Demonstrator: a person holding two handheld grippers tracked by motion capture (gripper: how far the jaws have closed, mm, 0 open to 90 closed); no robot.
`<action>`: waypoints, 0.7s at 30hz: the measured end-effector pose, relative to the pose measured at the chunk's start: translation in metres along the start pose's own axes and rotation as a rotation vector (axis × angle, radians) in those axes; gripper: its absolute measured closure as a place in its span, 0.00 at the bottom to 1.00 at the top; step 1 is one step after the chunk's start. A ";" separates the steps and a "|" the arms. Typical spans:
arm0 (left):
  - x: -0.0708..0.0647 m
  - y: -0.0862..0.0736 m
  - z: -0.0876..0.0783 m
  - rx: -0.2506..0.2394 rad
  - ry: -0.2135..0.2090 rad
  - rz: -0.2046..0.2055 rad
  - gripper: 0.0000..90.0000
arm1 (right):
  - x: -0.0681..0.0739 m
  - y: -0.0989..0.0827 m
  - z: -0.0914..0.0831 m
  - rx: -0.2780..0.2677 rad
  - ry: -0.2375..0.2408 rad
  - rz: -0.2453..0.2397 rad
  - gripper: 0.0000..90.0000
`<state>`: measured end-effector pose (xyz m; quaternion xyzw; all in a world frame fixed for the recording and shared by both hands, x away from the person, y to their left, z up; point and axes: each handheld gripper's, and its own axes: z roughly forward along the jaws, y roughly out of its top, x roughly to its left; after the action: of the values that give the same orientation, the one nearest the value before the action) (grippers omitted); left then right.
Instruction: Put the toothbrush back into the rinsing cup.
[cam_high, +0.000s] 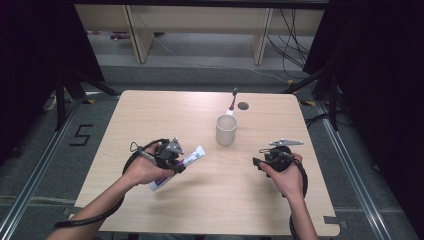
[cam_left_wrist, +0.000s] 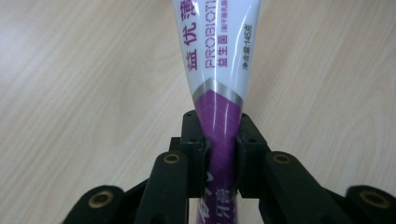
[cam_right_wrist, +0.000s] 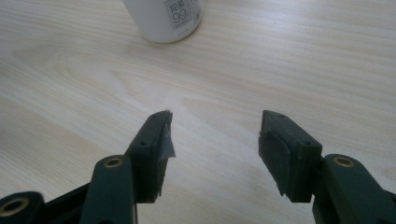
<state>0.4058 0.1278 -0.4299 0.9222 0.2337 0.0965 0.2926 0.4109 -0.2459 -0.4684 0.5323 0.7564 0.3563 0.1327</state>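
1. Left gripper (cam_high: 176, 159), lower left of the high view: jaws clenched on a toothpaste tube (cam_high: 181, 166), white with a purple tail end.
2. Left gripper view: both pads pinch the purple part of the toothpaste tube (cam_left_wrist: 219, 93) from either side; the white printed part runs away toward the top of the frame over the wood.
3. High view: the tube lies slanted, cap end toward upper right, purple end toward lower left under the hand. Whether it is lifted off the table (cam_high: 150, 115) or touching it, cannot tell.
4. Right gripper (cam_high: 257, 162), lower right of the high view: jaws spread wide, nothing between them, pointing left toward the frame centre.
5. Right gripper view: only bare wood shows in the gap between the pads; a white cup (cam_right_wrist: 163, 18) sits at top centre, well apart from the jaws.
6. High view: cup (cam_high: 226, 130) stands upright near the table centre, with a toothbrush (cam_high: 232, 104) leaning out of it toward the top of the frame.
7. Cup sits between the two grippers and beyond them, touched by neither.
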 end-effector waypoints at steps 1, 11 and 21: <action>0.000 -0.001 -0.002 -0.026 0.010 -0.014 0.85 | 0.001 0.000 0.000 0.002 0.005 0.005 0.50; 0.005 -0.005 -0.016 -0.297 0.081 -0.093 0.85 | 0.001 0.000 0.000 -0.016 0.003 -0.013 0.50; 0.007 -0.007 -0.017 -0.461 0.127 -0.139 0.85 | 0.004 -0.001 0.000 -0.012 0.001 0.014 0.50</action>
<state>0.4037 0.1448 -0.4202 0.8048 0.2863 0.1846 0.4860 0.4082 -0.2426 -0.4680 0.5368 0.7505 0.3619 0.1328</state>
